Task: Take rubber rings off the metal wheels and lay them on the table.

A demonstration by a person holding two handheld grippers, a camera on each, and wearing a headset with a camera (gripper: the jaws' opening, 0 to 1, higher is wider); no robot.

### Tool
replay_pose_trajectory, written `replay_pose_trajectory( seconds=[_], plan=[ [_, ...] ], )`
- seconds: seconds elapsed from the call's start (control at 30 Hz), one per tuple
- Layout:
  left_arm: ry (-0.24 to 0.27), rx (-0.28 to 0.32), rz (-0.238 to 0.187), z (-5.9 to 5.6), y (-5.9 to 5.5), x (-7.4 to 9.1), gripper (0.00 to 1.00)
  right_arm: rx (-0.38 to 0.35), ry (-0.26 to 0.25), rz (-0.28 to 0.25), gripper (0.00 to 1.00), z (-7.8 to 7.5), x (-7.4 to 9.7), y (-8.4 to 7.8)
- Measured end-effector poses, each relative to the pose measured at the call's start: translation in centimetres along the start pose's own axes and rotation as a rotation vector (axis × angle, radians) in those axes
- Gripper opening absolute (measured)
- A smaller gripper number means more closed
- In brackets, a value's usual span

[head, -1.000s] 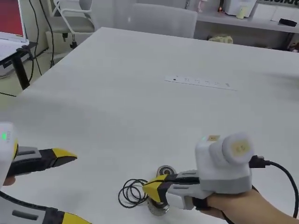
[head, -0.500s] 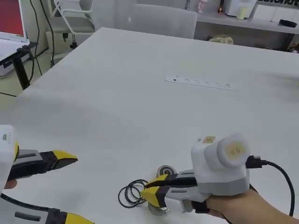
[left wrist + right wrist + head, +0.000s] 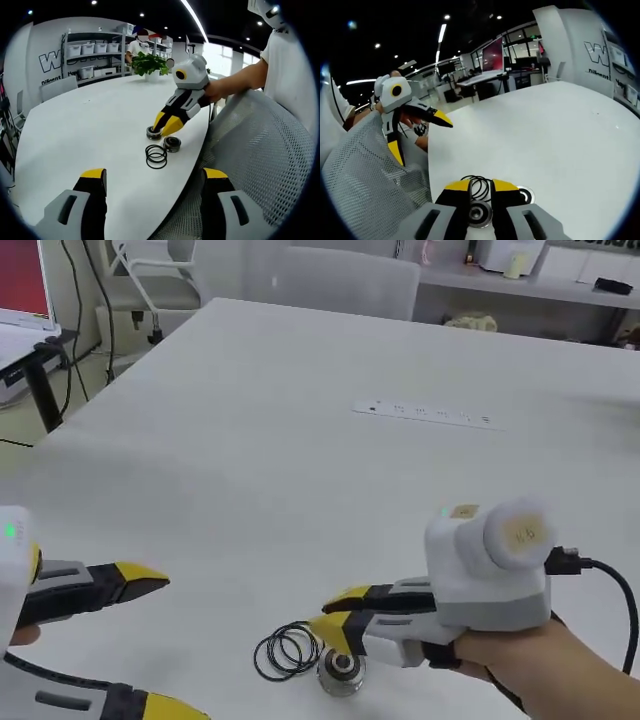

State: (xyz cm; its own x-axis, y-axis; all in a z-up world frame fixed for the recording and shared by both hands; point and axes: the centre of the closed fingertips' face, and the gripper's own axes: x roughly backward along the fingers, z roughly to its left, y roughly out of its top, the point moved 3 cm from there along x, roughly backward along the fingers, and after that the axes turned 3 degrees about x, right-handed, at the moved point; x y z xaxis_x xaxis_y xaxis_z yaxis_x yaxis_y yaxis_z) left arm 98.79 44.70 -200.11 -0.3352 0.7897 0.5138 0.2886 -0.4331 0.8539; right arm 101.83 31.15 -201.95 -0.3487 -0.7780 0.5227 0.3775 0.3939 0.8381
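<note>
We see one white bench [image 3: 300,460], and everything for the task sits near its front edge.

There are two grippers. The left gripper [image 3: 154,175] is released, with its two yellow-tipped jaws spread wide. It holds nothing and hangs well apart from the work, pointing toward it.

The right gripper [image 3: 336,614], held in a hand [image 3: 530,665], is right at the wheels with its jaws drawn nearly together. In the right gripper view we see one wheel through the narrow gap between them. We cannot tell whether the jaws clasp anything or only hang over it.

We count two metal wheels, both lying flat and close together. One [image 3: 153,132] is at the right gripper's tips and the other [image 3: 172,144] is just beside it, nearer the bench edge.

The loose rubber rings [image 3: 156,156] lie flat on the bench in one small overlapping bunch, just beside the wheels on the side of the left gripper. They are thin and black. We make out at least three, but the exact count is unclear.
</note>
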Motion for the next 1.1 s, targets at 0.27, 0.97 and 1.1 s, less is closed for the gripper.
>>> replay_pose_trajectory(
  seconds=[0.27,0.97,1.1],
  plan=[
    [-0.005,0.009,-0.009,-0.1,0.2,0.0,0.75,0.084,-0.005,-0.038,0.22,0.5,1.2,1.8],
    [-0.045,0.048,-0.087,-1.1,1.7,0.3,0.95,0.143,-0.042,-0.107,0.78,-0.4,8.5,3.1],
    [-0.042,0.043,-0.084,-1.1,1.7,0.4,0.97,0.126,-0.075,-0.109,0.84,-0.6,10.1,1.6]
  ],
)
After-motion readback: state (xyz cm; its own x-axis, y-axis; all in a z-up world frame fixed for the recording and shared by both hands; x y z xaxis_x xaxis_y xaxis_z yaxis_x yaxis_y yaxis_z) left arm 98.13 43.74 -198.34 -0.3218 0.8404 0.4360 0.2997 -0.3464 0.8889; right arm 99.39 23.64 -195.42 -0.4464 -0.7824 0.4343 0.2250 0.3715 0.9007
